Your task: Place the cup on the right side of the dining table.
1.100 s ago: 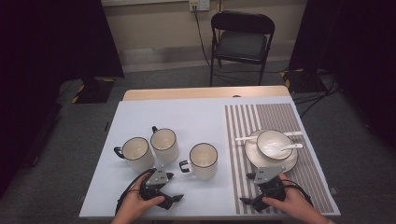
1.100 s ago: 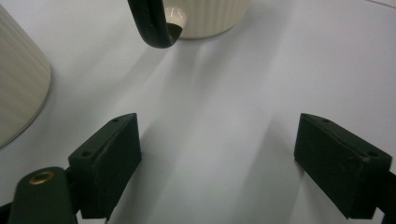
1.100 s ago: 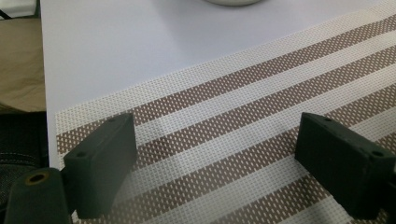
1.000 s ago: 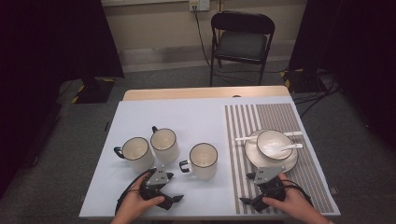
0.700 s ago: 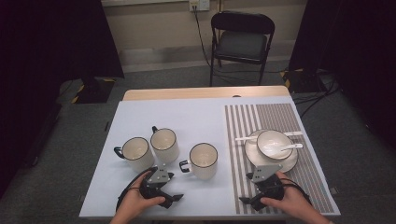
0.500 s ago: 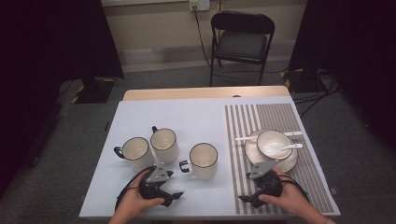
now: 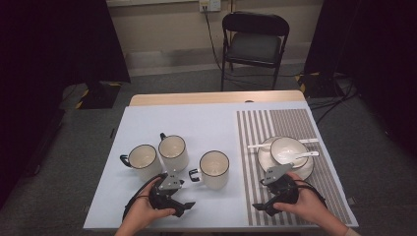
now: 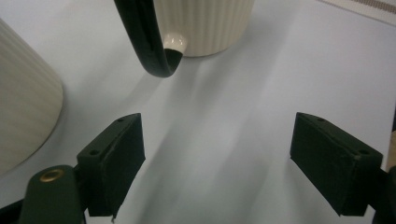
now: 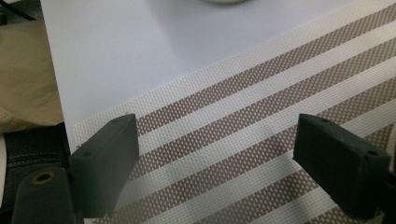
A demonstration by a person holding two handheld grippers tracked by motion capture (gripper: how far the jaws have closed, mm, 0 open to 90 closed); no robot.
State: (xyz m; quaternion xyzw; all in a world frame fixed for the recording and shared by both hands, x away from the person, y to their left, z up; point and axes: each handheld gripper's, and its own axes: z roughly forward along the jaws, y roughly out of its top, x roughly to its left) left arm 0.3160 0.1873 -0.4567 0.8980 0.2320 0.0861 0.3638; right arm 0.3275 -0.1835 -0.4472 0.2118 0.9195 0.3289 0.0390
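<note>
Mugs are what your left gripper (image 7: pixel 173 195) sits nearest to, three of them on the pale blue table cover (image 7: pixel 211 123). Closest to you, both grippers rest low at the near edge of the table, one in each of your hands. Your left gripper has its jaws spread wide with nothing between them; in the left gripper view they frame bare blue cover, and the black handle (image 8: pixel 144 39) of a ribbed cream mug (image 8: pixel 205 23) hangs just beyond the gap, not touched by either jaw. Another ribbed mug wall (image 8: pixel 23 107) stands off to that view's left, near the left jaw but apart from it. Your right gripper (image 7: pixel 275 194) is likewise released, jaws wide apart over the striped placemat (image 7: pixel 295 123), near its left border where the stripes meet the blue cover.

A little farther out in the high view, the middle mug (image 7: pixel 214 169) stands upright just beyond your left gripper, handle turned toward it. The left mug (image 7: pixel 142 161) and the rear mug (image 7: pixel 173 152) stand upright and just beside each other. On the placemat, just beyond your right gripper, a plate (image 7: pixel 309 169) carries a bowl (image 7: pixel 287 150) with a white spoon (image 7: pixel 307 155) across it. Past the table stands a dark folding chair (image 7: pixel 255 44).
</note>
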